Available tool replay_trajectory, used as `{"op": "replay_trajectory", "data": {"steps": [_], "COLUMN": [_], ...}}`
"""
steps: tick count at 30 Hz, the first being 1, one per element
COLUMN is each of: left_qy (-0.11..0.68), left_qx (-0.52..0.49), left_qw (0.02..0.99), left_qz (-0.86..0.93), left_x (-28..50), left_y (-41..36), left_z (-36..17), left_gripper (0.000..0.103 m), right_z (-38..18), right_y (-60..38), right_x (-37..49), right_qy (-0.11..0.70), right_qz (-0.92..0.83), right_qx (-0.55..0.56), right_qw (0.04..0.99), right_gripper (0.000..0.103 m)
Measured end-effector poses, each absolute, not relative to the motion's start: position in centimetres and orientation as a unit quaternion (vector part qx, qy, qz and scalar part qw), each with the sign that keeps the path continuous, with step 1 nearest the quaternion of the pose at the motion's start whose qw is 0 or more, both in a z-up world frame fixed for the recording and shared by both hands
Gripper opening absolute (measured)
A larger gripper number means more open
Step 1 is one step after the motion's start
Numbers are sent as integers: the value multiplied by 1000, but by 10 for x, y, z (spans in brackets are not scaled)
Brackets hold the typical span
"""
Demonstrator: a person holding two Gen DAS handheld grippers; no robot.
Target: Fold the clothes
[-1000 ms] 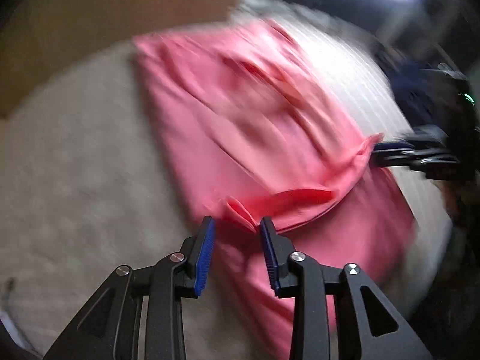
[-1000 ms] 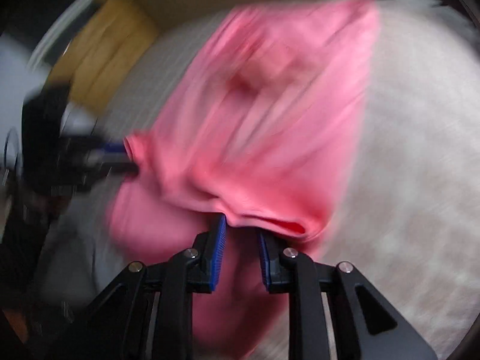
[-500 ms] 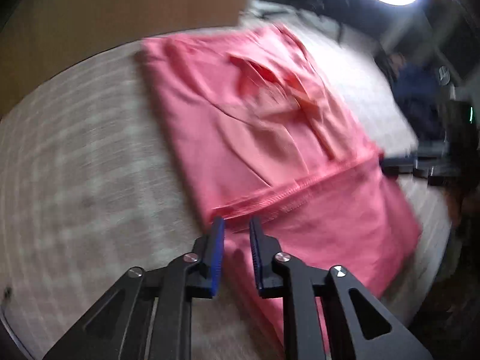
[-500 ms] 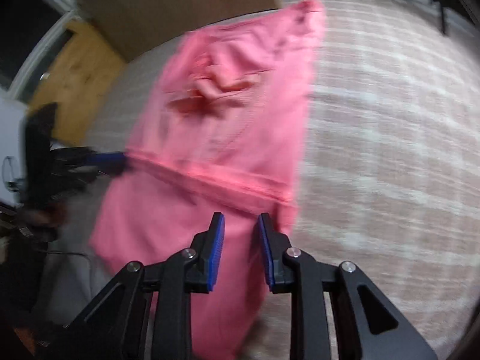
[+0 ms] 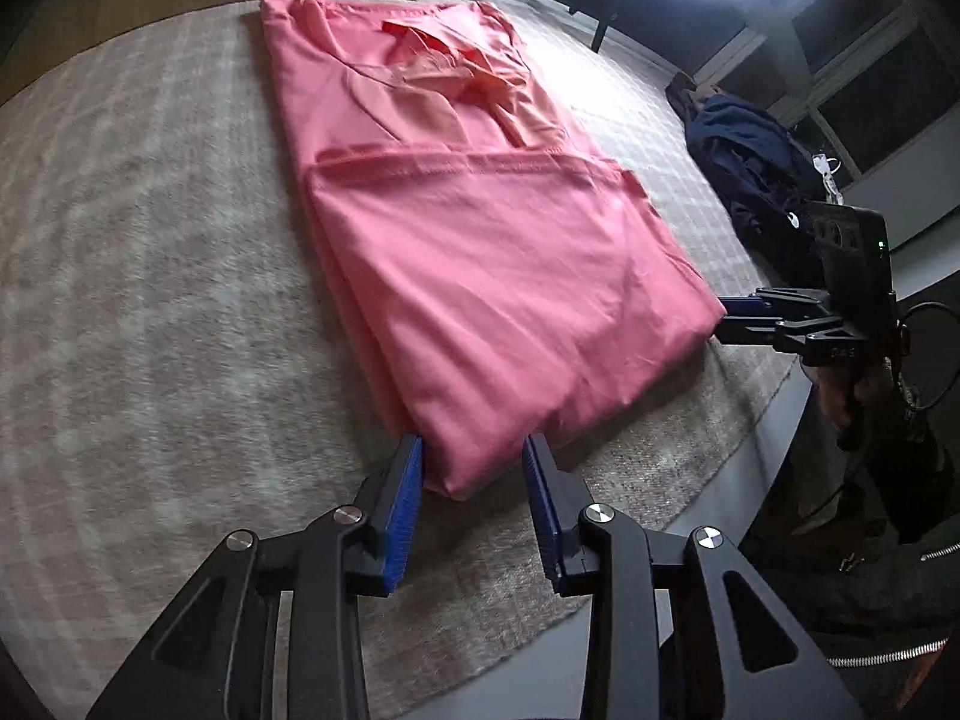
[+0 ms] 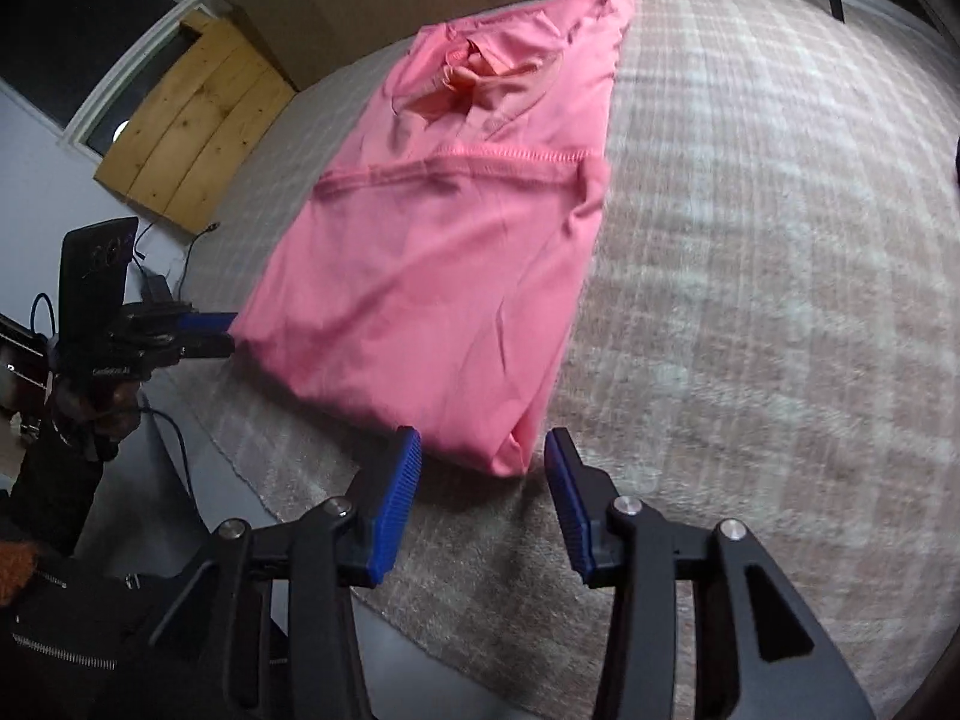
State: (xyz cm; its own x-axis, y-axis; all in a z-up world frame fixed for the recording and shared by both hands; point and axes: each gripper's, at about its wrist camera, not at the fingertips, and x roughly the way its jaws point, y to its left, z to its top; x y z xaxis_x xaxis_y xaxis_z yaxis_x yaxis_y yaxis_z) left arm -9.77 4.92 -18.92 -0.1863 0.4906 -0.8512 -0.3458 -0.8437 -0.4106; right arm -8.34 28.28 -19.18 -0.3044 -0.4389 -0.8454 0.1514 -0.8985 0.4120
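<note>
Pink shirt [image 5: 480, 276] lies folded flat on the grey plaid blanket [image 5: 150, 300], hem doubled back across the middle, collar at the far end. Left tool [image 5: 474, 474] open, pads either side of the near-left folded corner, gripping nothing. Right tool [image 6: 483, 468] open, straddling the near-right corner, also released. Dark blue garment [image 5: 744, 168] lies beyond the blanket edge.

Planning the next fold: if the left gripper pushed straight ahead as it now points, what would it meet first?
Most likely the near corner of the pink shirt, which lies between the open fingers of the left gripper.
</note>
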Motion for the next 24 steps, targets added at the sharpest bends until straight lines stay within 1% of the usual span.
{"op": "replay_trajectory", "data": {"steps": [2, 4, 5, 7, 9, 11, 12, 14, 18, 19, 22, 24], "left_qy": [-72, -82, -87, -97, -82, -78, -75, -71, -78, -70, -29, -17], "left_qx": [-576, -574, -574, -572, -560, -555, -553, -548, -579, -580, -581, -565], "left_qw": [273, 274, 275, 276, 279, 278, 277, 276, 266, 264, 245, 246], "left_qz": [767, 767, 767, 766, 776, 780, 782, 787, 766, 767, 776, 788], "left_x": [-97, -96, -95, -94, -90, -86, -84, -81, -80, -80, -77, -80], "left_y": [50, 52, 52, 54, 55, 52, 51, 49, 47, 47, 46, 48], "left_z": [-193, -196, -198, -201, -195, -191, -189, -185, -207, -206, -192, -177], "left_gripper": [25, 15, 13, 3, 2, 2, 2, 2, 3, 6, 7, 7], "right_z": [-193, -193, -193, -193, -192, -189, -187, -187, -194, -192, -181, -164], "right_y": [282, 282, 281, 278, 275, 271, 269, 269, 274, 274, 276, 279], "right_x": [-84, -86, -87, -88, -89, -90, -91, -91, -90, -89, -86, -87], "right_qy": [-122, -119, -114, -103, -91, -80, -73, -61, -58, -56, -45, -51], "right_qz": [-799, -802, -804, -807, -807, -805, -805, -803, -795, -792, -792, -810], "right_qx": [559, 555, 552, 549, 548, 549, 549, 553, 570, 576, 583, 557], "right_qw": [185, 187, 189, 193, 200, 212, 214, 213, 199, 194, 175, 175], "right_gripper": [42, 42, 42, 42, 41, 17, 16, 9, 9, 10, 10, 10]}}
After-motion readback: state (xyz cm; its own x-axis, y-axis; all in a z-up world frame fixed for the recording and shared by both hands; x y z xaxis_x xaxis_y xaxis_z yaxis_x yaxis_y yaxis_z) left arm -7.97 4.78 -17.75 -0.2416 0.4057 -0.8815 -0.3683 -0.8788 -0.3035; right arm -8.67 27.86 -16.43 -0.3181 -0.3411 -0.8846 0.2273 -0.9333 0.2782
